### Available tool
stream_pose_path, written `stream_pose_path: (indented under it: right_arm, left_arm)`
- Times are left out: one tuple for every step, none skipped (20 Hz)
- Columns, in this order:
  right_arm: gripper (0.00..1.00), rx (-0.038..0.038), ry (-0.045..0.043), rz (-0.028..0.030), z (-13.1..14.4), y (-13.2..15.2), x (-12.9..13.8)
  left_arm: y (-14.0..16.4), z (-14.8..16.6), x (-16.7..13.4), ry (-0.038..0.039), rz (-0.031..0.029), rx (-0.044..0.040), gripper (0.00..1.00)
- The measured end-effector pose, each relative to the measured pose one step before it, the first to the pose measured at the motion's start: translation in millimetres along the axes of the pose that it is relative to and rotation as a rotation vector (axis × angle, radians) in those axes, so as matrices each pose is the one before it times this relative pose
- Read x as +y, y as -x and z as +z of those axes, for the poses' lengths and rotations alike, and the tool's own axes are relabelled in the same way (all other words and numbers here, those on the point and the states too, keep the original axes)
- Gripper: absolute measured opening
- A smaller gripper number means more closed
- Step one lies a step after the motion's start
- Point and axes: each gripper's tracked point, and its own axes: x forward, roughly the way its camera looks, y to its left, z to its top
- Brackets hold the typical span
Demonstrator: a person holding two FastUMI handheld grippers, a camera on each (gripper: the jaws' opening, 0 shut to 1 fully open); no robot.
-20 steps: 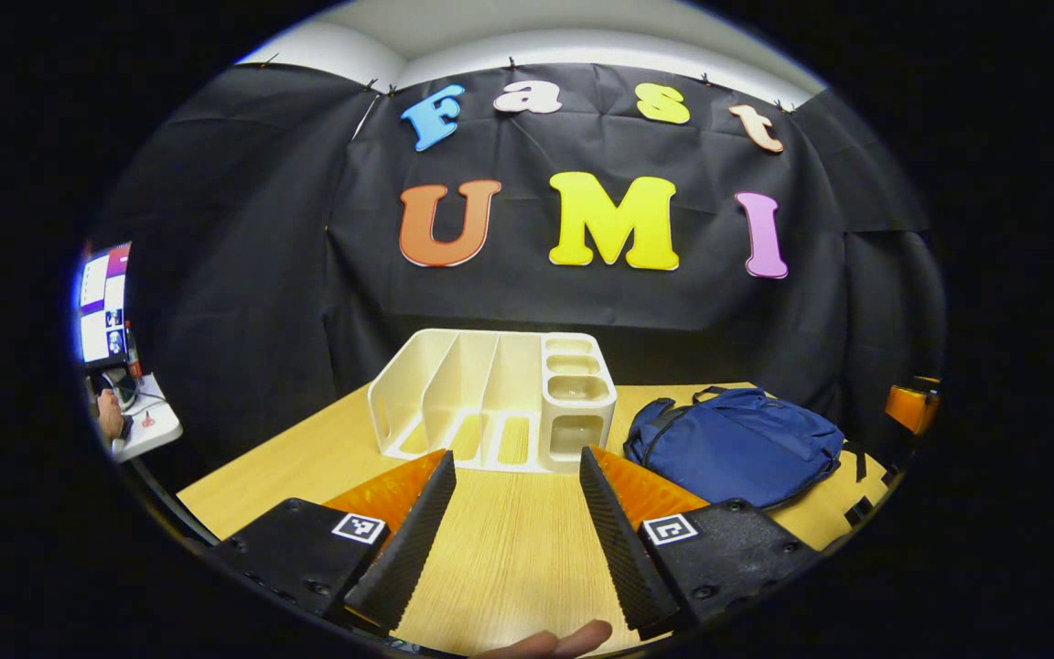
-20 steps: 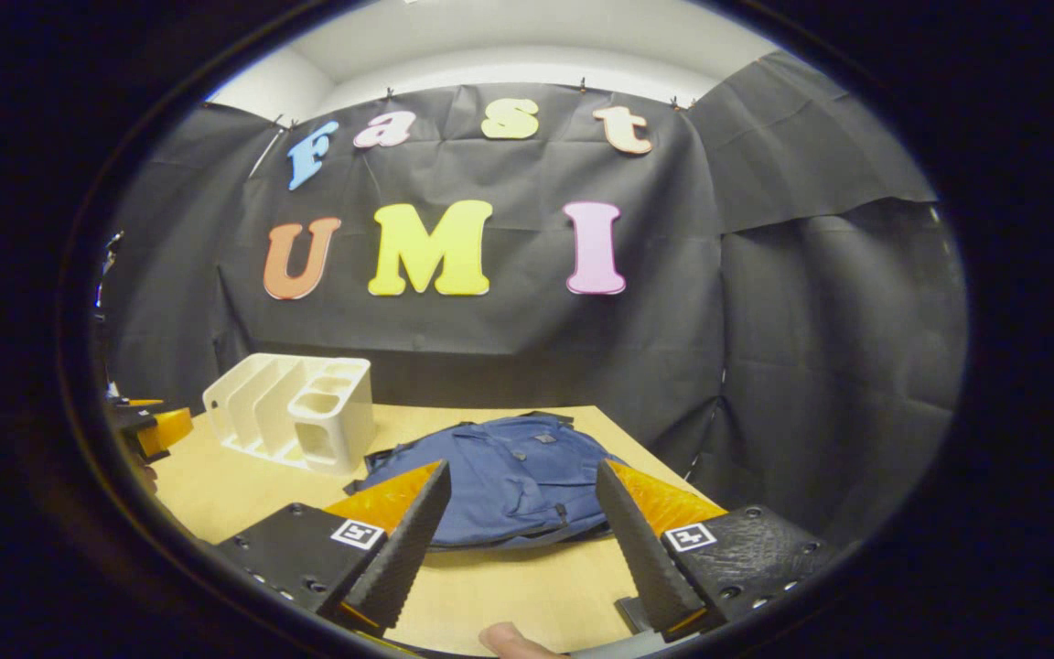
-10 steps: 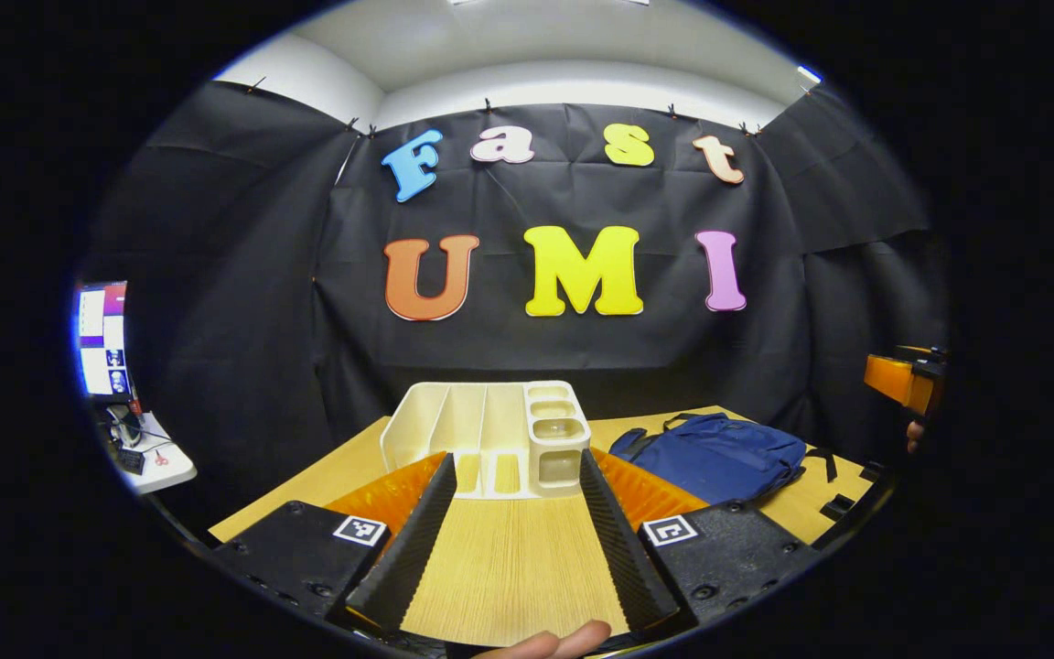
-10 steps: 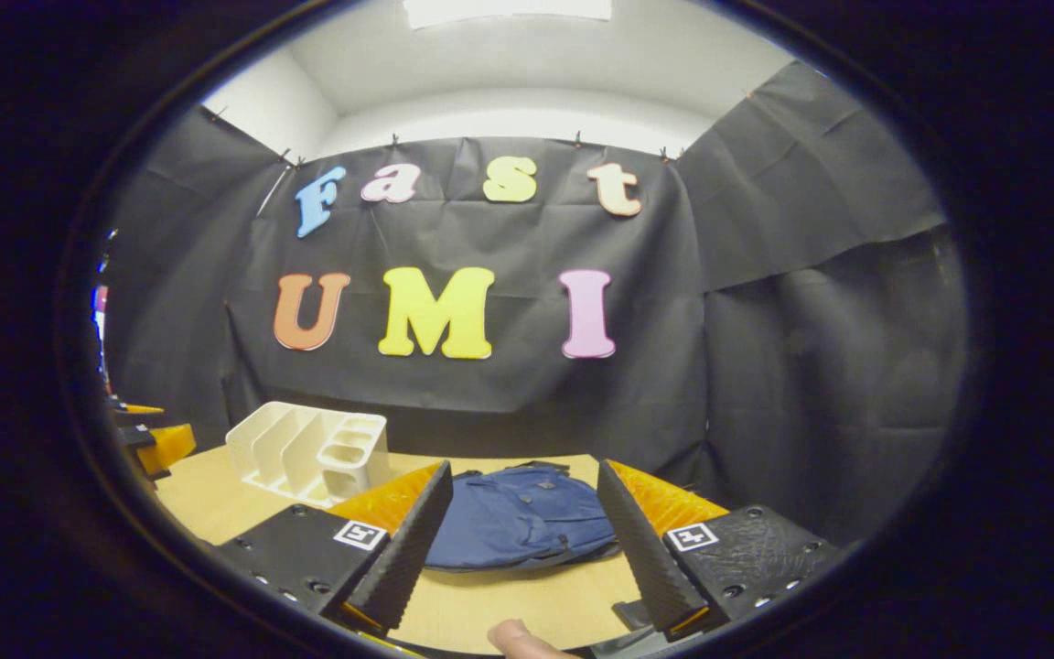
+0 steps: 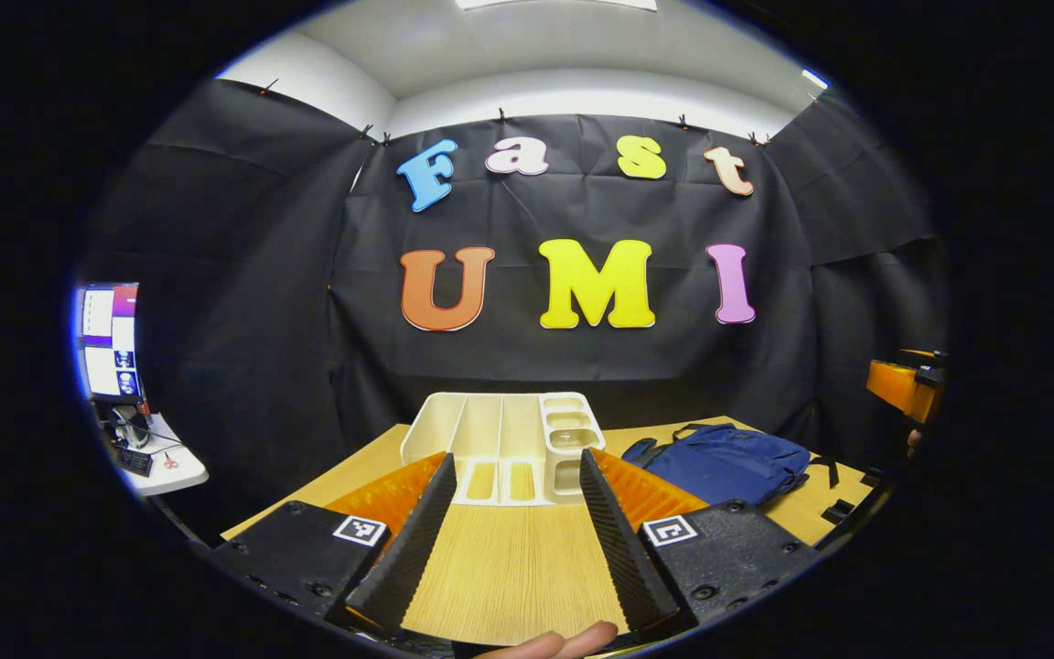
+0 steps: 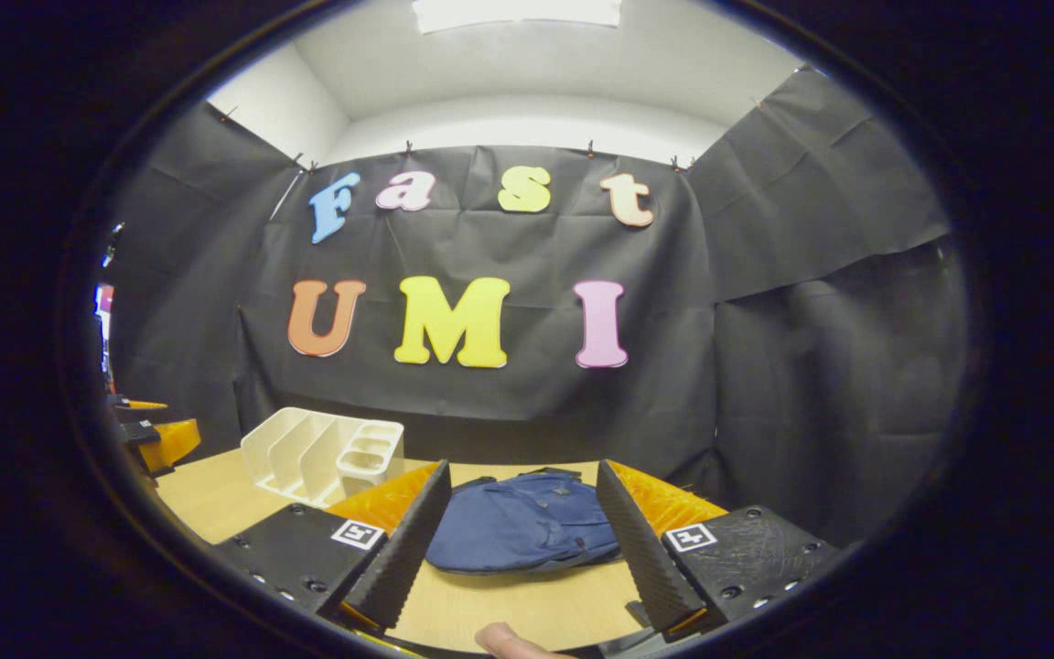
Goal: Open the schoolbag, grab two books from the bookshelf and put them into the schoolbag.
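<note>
Blue schoolbag (image 6: 522, 531) lies flat, zipped, near the tabletop's (image 5: 509, 567) far right corner, ahead of our right gripper (image 6: 516, 554), spread wide, empty. White bookshelf (image 5: 504, 444) beyond left gripper (image 5: 513, 540), likewise agape. No legible labels.

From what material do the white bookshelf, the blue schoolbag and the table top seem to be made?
Bookshelf: probably moulded plastic, cream-white with a slight sheen, thin smooth dividers and rounded corners. Schoolbag: woven fabric, perhaps nylon, matte blue; it lies slumped with soft folds and dark straps. Table: light wood or wood-look laminate; fine straight grain lines show, but the pictures cannot settle which.
</note>
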Motion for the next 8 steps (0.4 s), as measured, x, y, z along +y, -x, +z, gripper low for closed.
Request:
stream_pose_path:
  right_arm:
    - [0.98, 0.00972, -0.00263, 0.00925, -3.42, -1.24, 2.19]
    - [0.95, 0.00689, 0.00058, 0.00346, -2.31, -1.05, -0.3]
    - [0.97, 0.00689, 0.00689, -0.00091, -3.73, -1.06, -1.74]
    - [0.98, 0.00497, 0.01138, -0.0017, -3.08, -1.69, -1.47]
    - [0.98, 0.00179, 0.01175, -0.00097, -2.1, -0.57, 0.23]
    - [0.98, -0.00048, 0.01346, -0.00179, -1.24, -0.18, -0.73]
    - [0.95, -0.00253, 0.01668, -0.00316, -2.25, -0.43, -0.64]
    - [0.95, -0.00537, 0.01669, -0.0049, -0.38, 0.32, -0.5]
  left_arm:
    - [-0.04, 0.14, 0.21, 0.00187, 0.00044, -0.00064, 0.86]
    - [-0.68, -1.0, -1.52, 0.0037, -0.00346, 0.00062, 0.86]
    - [-1.58, -0.63, -0.5, 0.0034, -0.00389, -0.00139, 0.87]
    - [-0.3, 0.02, -0.48, 0.00249, -0.00084, 0.0015, 0.86]
    - [-0.93, -1.54, 0.0, -0.00102, 0.00176, 0.00413, 0.87]
    - [-0.29, -1.07, 0.96, -0.00271, 0.00346, 0.00267, 0.86]
    - [-0.37, -0.6, 0.3, -0.00445, 0.00249, 0.00154, 0.86]
    - [-0.34, -0.95, -1.07, -0.00368, 0.00039, -0.00032, 0.76]
